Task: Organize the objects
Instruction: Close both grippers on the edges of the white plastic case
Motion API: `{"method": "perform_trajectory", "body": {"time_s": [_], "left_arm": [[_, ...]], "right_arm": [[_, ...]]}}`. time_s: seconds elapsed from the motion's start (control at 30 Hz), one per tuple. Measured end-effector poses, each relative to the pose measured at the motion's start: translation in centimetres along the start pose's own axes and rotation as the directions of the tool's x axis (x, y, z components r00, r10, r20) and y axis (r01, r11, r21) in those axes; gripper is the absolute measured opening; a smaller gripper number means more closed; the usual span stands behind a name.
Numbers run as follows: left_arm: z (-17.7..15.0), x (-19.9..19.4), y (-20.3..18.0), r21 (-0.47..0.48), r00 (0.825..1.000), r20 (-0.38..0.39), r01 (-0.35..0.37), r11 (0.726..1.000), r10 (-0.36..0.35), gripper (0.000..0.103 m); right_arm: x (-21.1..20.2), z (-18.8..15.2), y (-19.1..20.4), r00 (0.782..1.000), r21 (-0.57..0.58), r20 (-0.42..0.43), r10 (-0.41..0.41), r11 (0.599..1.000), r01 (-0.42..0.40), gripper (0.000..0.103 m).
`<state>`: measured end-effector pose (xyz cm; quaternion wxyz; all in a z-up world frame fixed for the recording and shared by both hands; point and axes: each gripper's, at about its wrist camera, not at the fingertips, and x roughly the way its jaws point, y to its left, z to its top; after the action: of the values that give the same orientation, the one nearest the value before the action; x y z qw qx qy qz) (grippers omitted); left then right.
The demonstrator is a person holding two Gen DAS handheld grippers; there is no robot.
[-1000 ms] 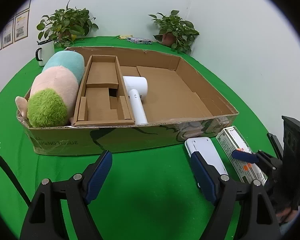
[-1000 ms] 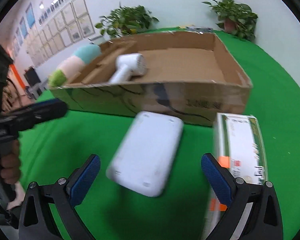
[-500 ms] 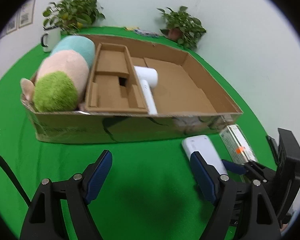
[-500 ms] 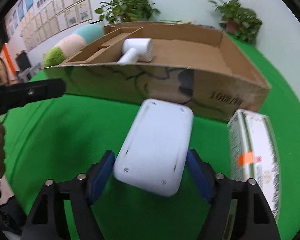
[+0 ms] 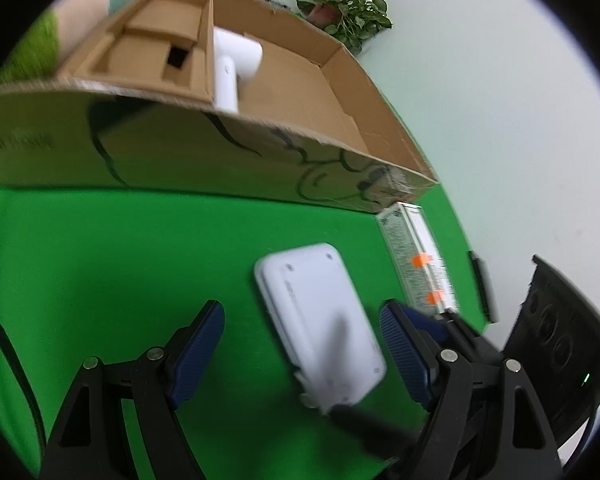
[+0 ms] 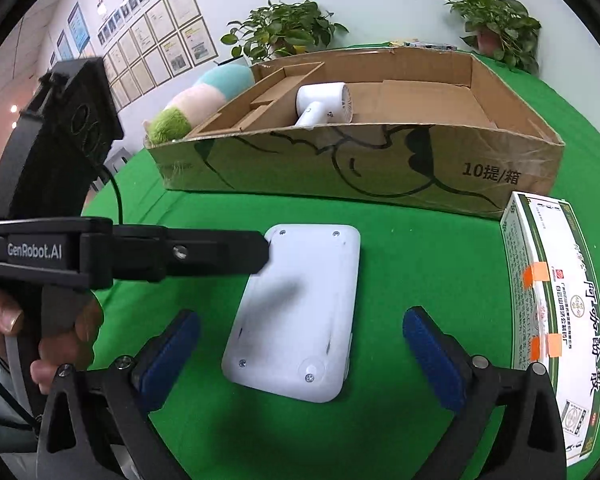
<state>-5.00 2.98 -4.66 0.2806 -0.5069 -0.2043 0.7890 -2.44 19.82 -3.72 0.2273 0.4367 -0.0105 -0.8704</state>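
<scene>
The left gripper (image 6: 260, 256) stood open, one finger tip at the white device's (image 6: 296, 316) far left corner. The device lay flat on the green cloth (image 6: 420, 264), between the right gripper's (image 6: 300, 360) opening jaws, pads apart from it. The carton (image 6: 548, 308) lay right, the box (image 6: 360, 164) behind.

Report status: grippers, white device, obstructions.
Right gripper opening, astride white device, pads clear. Left gripper open, one finger at its far corner. Medicine box alongside.
</scene>
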Motion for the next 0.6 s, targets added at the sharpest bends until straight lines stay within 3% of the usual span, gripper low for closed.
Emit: {"method": "perform_trajectory", "body": {"time_s": [0.17, 0.3, 0.4, 0.47, 0.5, 0.6], "left_arm": [[-0.1, 0.8, 0.0, -0.057, 0.996, -0.014, 0.084, 0.995, -0.085, 0.079], [-0.2, 1.5, -0.1, -0.067, 0.994, -0.035, 0.105, 0.992, -0.107, 0.069], [-0.3, 1.8, 0.0, -0.078, 0.993, -0.033, 0.108, 0.991, -0.110, 0.065], [-0.4, 1.9, 0.0, -0.084, 0.995, -0.030, 0.097, 0.992, -0.100, 0.054], [-0.4, 2.0, 0.1, -0.091, 0.995, -0.026, 0.088, 0.992, -0.091, 0.048], [-0.6, 2.0, 0.2, -0.112, 0.995, -0.015, 0.094, 0.989, -0.096, 0.048]], "right_arm": [[0.3, -0.2, 1.4, 1.000, -0.050, 0.011, 0.003, 0.999, -0.003, 0.102], [0.7, -0.2, 1.4, 0.999, -0.058, 0.002, -0.034, 0.998, 0.034, 0.100], [1.3, -0.4, 1.2, 0.999, -0.047, -0.024, -0.048, 0.998, 0.047, 0.089], [1.6, -0.6, 1.4, 0.998, -0.054, -0.040, -0.052, 0.997, 0.050, 0.077], [1.7, -0.8, 1.5, 0.997, -0.054, -0.047, -0.061, 0.997, 0.059, 0.074], [1.5, -1.1, 1.7, 0.996, -0.041, -0.047, -0.071, 0.997, 0.069, 0.073]]}}
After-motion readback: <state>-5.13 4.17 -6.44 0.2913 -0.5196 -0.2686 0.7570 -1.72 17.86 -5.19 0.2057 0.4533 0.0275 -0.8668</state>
